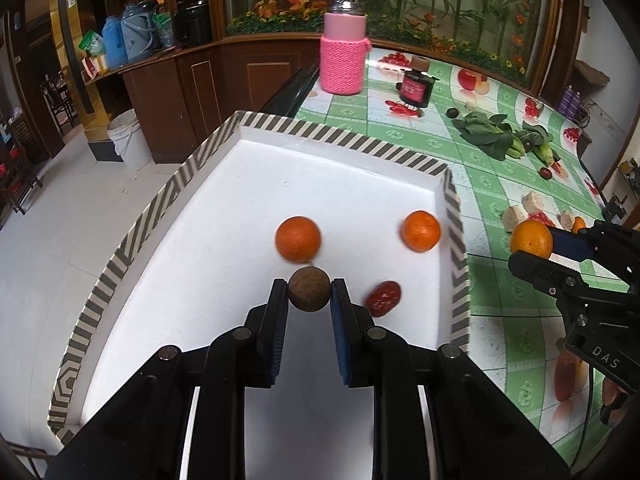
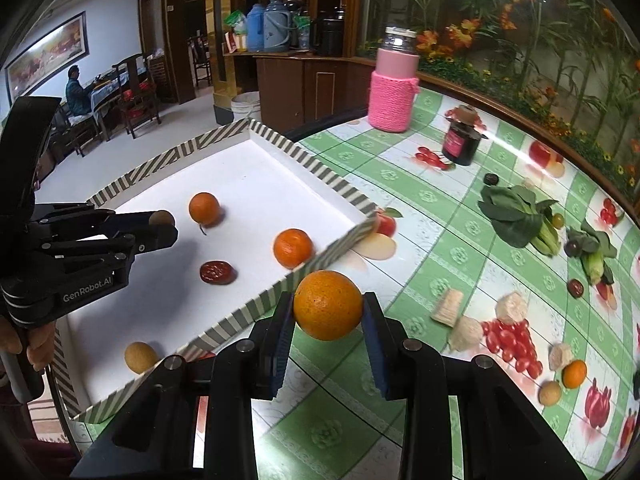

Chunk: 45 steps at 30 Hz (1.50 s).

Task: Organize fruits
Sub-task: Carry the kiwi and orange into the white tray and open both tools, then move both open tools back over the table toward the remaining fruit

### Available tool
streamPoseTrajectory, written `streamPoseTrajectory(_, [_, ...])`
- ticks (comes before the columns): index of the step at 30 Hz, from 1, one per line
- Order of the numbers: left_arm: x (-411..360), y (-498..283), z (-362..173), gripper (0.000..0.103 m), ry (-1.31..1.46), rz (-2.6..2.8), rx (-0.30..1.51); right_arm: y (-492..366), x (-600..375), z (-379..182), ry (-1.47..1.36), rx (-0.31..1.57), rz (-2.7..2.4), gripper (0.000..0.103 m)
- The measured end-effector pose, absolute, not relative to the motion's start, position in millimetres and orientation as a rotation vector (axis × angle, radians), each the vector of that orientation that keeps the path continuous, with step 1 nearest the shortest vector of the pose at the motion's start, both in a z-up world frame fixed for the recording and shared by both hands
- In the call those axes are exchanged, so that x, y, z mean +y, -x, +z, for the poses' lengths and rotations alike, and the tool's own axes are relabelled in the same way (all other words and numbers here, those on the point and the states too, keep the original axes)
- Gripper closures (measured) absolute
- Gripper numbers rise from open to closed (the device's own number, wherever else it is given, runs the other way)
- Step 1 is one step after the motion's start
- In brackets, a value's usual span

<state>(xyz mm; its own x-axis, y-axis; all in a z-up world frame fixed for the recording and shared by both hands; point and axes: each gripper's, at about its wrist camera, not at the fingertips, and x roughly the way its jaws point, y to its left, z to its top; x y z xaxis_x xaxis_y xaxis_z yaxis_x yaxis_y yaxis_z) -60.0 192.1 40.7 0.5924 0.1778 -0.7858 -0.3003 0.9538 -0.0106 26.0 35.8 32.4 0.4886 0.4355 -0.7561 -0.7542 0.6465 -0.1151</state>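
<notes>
My left gripper [image 1: 309,291] is shut on a small brown round fruit [image 1: 309,289], held over the white tray [image 1: 224,184] with a striped rim. On the tray floor lie two oranges [image 1: 298,239] [image 1: 420,231] and a red date [image 1: 382,298]. My right gripper [image 2: 328,312] is shut on an orange [image 2: 328,311], above the tablecloth just outside the tray's near rim [image 2: 248,308]. The right wrist view also shows a pale longan [image 2: 140,357] in the tray's near corner and the left gripper [image 2: 162,226] with its brown fruit [image 2: 161,218].
On the green checked tablecloth [image 2: 400,208] lie leafy greens [image 2: 516,220], pale root chunks [image 2: 510,308], a small orange [image 2: 574,374], a longan [image 2: 550,393] and dark dates [image 2: 576,288]. A pink knitted bottle [image 2: 392,92] and a dark jar [image 2: 462,140] stand at the back. A person [image 2: 76,88] sits far off.
</notes>
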Motion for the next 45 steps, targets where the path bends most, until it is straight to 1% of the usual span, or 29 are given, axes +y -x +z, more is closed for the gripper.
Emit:
streamPoseTrajectory(17, [212.2, 54.5, 24.8, 0.084, 0.15, 0.311, 0.979, -43.5, 103.9, 13.3, 0.475, 0.838, 0.943, 0.069])
streamPoseTrajectory(29, [215.0, 52.0, 18.7, 0.084, 0.155, 0.336, 1.012, -50.4, 137.8, -14.7, 0.501, 0.877, 0.992, 0.068])
streamPoseTrajectory(30, [214.5, 51.8, 18.5, 0.082, 0.151, 0.34, 1.013, -50.0, 137.0, -14.0, 0.497, 0.875, 0.995, 0.068])
streamPoseTrajectory(31, [213.7, 51.4, 18.4, 0.073, 0.145, 0.343, 1.015, -49.9, 136.1, -13.0, 0.494, 0.877, 0.997, 0.067])
streamPoseTrajectory(32, [213.5, 51.3, 18.3, 0.058, 0.145, 0.345, 1.018, -50.1, 133.7, -11.1, 0.485, 0.877, 0.996, 0.063])
streamPoseTrajectory(33, [214.2, 51.6, 18.1, 0.053, 0.149, 0.354, 1.018, -50.1, 131.4, -9.3, 0.477, 0.874, 0.993, 0.061])
streamPoseTrajectory(34, [215.5, 52.8, 18.5, 0.044, 0.155, 0.359, 1.015, -49.9, 128.7, -7.3, 0.474, 0.869, 0.981, 0.06])
streamPoseTrajectory(35, [217.0, 54.2, 19.6, 0.041, 0.167, 0.356, 1.009, -49.5, 122.8, -3.5, 0.462, 0.862, 0.973, 0.058])
streamPoseTrajectory(36, [218.1, 55.2, 21.0, 0.04, 0.18, 0.352, 1.002, -49.1, 118.9, -0.7, 0.447, 0.859, 0.975, 0.054])
streamPoseTrajectory(38, [218.6, 57.8, 23.8, 0.04, 0.189, 0.356, 0.991, -46.9, 108.8, 6.1, 0.425, 0.847, 0.97, 0.049])
streamPoseTrajectory(40, [216.8, 59.7, 26.7, 0.04, 0.186, 0.356, 0.981, -42.6, 96.7, 13.6, 0.418, 0.82, 0.952, 0.047])
streamPoseTrajectory(43, [210.0, 62.5, 32.2, 0.04, 0.186, 0.334, 0.96, -37.2, 76.1, 24.3, 0.43, 0.781, 0.914, 0.041])
streamPoseTrajectory(45, [204.2, 63.4, 36.4, 0.04, 0.187, 0.316, 0.943, -35.1, 59.6, 32.0, 0.431, 0.746, 0.883, 0.033])
